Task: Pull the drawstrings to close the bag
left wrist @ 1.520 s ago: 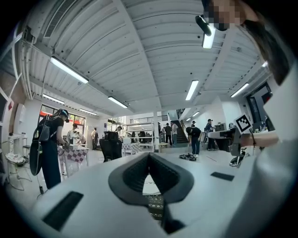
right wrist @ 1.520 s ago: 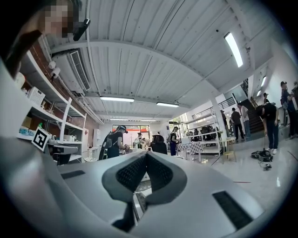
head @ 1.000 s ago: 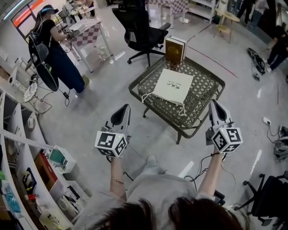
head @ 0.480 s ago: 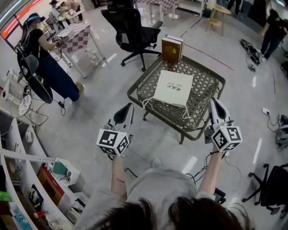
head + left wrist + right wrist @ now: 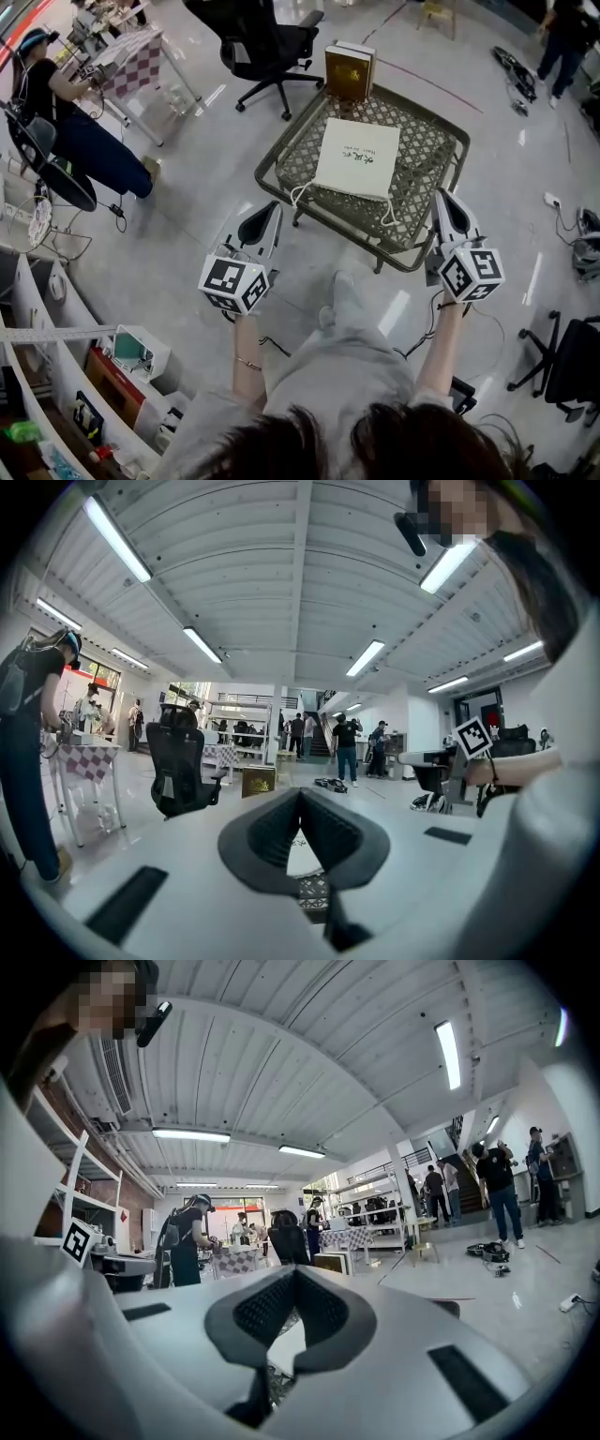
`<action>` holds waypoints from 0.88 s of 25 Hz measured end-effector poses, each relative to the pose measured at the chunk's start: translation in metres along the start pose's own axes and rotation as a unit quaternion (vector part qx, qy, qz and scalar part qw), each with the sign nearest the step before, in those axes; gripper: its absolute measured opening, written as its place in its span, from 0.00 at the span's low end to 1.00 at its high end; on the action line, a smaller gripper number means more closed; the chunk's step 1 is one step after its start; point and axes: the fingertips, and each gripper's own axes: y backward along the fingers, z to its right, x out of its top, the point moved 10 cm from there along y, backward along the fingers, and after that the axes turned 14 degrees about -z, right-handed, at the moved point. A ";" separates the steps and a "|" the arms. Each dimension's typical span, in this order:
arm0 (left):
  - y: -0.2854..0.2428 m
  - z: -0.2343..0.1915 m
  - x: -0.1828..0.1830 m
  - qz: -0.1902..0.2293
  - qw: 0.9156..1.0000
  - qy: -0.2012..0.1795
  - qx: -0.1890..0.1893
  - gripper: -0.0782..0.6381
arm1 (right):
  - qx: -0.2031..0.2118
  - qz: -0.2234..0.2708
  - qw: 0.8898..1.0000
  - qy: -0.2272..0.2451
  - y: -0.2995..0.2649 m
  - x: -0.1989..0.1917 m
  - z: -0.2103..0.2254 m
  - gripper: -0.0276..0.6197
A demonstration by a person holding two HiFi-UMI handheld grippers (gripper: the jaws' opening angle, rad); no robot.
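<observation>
**Short of the surface, both grippers closed and empty**

At the upper centre of the head view, the cream bag lies flat on the wire-mesh surface with its mouth turned toward the person. That puts the drawstrings on the near edge. The left cord loops out at the bag's lower-left corner, and the right cord trails from the lower-right corner onto the mesh. A boxed book stands at the far rim, with an office chair beyond it. Both are well apart from the cords.

Lower in the frame, the left gripper is held short of the near rim. Its own view shows the left gripper's jaws pressed together with nothing between them. The right gripper sits at the right, close to the rim, and the right gripper's own view shows it pressed together and empty too.

Each gripper is roughly in line with the cord on its own side. This looks like a set-up for taking one string in each gripper and pulling outward.

The bag's mouth lies flat and ungathered, so the closing has not begun. The jaws must spread before a cord can be pinched, and thin limp cord lying on open mesh may be awkward to catch.
</observation>
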 end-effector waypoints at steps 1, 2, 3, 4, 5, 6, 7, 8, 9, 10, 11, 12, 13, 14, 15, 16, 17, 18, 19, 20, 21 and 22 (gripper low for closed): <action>-0.005 -0.003 -0.001 0.000 1.000 0.002 -0.002 0.14 | -0.001 -0.004 1.000 -0.001 -0.005 -0.002 0.002 0.07; -0.010 -0.006 -0.002 -0.002 1.000 0.004 -0.006 0.14 | -0.002 -0.007 1.000 -0.002 -0.010 -0.003 0.005 0.07; -0.016 -0.009 -0.003 -0.003 1.000 0.007 -0.010 0.14 | -0.003 -0.010 1.000 -0.003 -0.015 -0.004 0.007 0.07; -0.022 -0.013 -0.002 -0.005 1.000 0.009 -0.015 0.14 | -0.004 -0.012 1.000 -0.004 -0.021 -0.004 0.010 0.07; -0.028 -0.016 -0.001 -0.005 1.000 0.010 -0.020 0.14 | -0.005 -0.014 1.000 -0.005 -0.027 -0.003 0.013 0.07; -0.035 -0.019 0.001 -0.006 1.000 0.010 -0.023 0.14 | -0.006 -0.015 1.000 -0.006 -0.033 -0.001 0.016 0.07; -0.041 -0.023 0.003 -0.007 1.000 0.010 -0.026 0.14 | -0.007 -0.016 1.000 -0.007 -0.039 0.001 0.019 0.07; -0.047 -0.026 0.006 -0.009 0.999 0.009 -0.030 0.14 | -0.006 -0.018 1.000 -0.009 -0.045 0.004 0.022 0.07; -0.054 -0.030 0.008 -0.011 0.999 0.007 -0.033 0.14 | -0.004 -0.019 1.000 -0.010 -0.052 0.006 0.025 0.07; -0.061 -0.033 0.011 -0.014 0.999 0.005 -0.037 0.14 | 0.001 -0.021 1.000 -0.012 -0.058 0.008 0.028 0.07; -0.069 -0.038 0.013 -0.016 0.999 0.003 -0.040 0.14 | 0.005 -0.022 1.000 -0.014 -0.065 0.009 0.032 0.07; -0.076 -0.042 0.015 -0.018 0.999 0.003 -0.041 0.14 | 0.009 -0.023 1.000 -0.015 -0.072 0.011 0.035 0.07; -0.084 -0.046 0.018 -0.018 0.999 0.004 -0.042 0.14 | 0.010 -0.025 1.000 -0.015 -0.079 0.013 0.039 0.07; -0.091 -0.050 0.020 -0.017 0.999 0.006 -0.043 0.14 | 0.010 -0.027 0.999 -0.015 -0.085 0.014 0.044 0.07; -0.098 -0.053 0.022 -0.017 0.999 0.006 -0.046 0.14 | 0.010 -0.028 0.999 -0.016 -0.091 0.015 0.049 0.07; -0.105 -0.056 0.025 -0.019 0.999 0.003 -0.051 0.14 | 0.010 -0.030 0.999 -0.017 -0.096 0.016 0.054 0.08; -0.112 -0.058 0.028 -0.021 0.998 -0.003 -0.056 0.14 | 0.010 -0.031 0.999 -0.019 -0.101 0.017 0.060 0.07; -0.118 -0.060 0.030 -0.024 0.998 -0.008 -0.061 0.14 | 0.010 -0.034 0.999 -0.020 -0.106 0.018 0.064 0.07; -0.124 -0.061 0.032 -0.026 0.998 -0.010 -0.064 0.14 | 0.010 -0.037 0.999 -0.020 -0.110 0.020 0.069 0.07; -0.130 -0.063 0.034 -0.027 0.997 -0.011 -0.066 0.14 | 0.009 -0.040 0.999 -0.020 -0.115 0.021 0.073 0.07; -0.135 -0.065 0.036 -0.028 0.997 -0.010 -0.066 0.14 | 0.010 -0.044 0.999 -0.018 -0.120 0.022 0.077 0.07; -0.140 -0.066 0.037 -0.028 0.997 -0.009 -0.065 0.14 | 0.012 -0.047 0.999 -0.017 -0.124 0.024 0.081 0.08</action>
